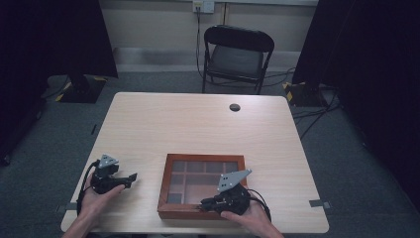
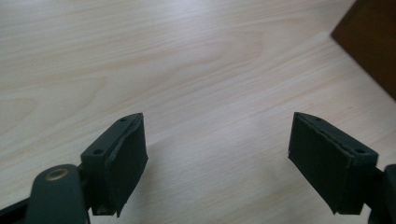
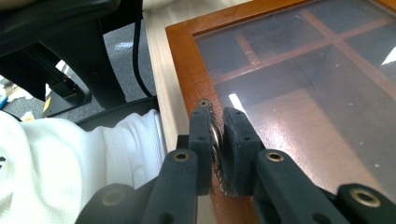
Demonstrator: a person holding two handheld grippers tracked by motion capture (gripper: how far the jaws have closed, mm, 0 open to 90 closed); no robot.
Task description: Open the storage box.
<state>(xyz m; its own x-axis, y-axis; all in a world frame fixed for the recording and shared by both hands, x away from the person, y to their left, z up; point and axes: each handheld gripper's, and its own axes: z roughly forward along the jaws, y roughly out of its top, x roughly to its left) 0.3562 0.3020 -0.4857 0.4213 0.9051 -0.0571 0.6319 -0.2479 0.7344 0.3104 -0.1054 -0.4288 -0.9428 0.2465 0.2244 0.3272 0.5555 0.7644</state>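
A wooden box (image 1: 165, 182) with a glass lid and several compartments lies near the table's front edge. My right gripper (image 1: 204, 203) is at the box's front rim. In the right gripper view its jaws (image 3: 216, 119) are shut on a small toothed metal clasp (image 3: 215, 136) on the lid's frame (image 3: 187, 56). My left gripper (image 1: 131, 177) rests to the left of the box, apart from it. In the left gripper view it (image 2: 217, 140) stands open over bare table with nothing between its pads, and a corner of the box (image 2: 373, 42) shows at the upper right.
The light wooden table (image 1: 198, 124) has a round cable hole (image 1: 235, 107) at its back. A black folding chair (image 1: 236, 54) stands behind the table. A white sleeve (image 3: 56, 158) lies close to my right gripper at the table's near edge.
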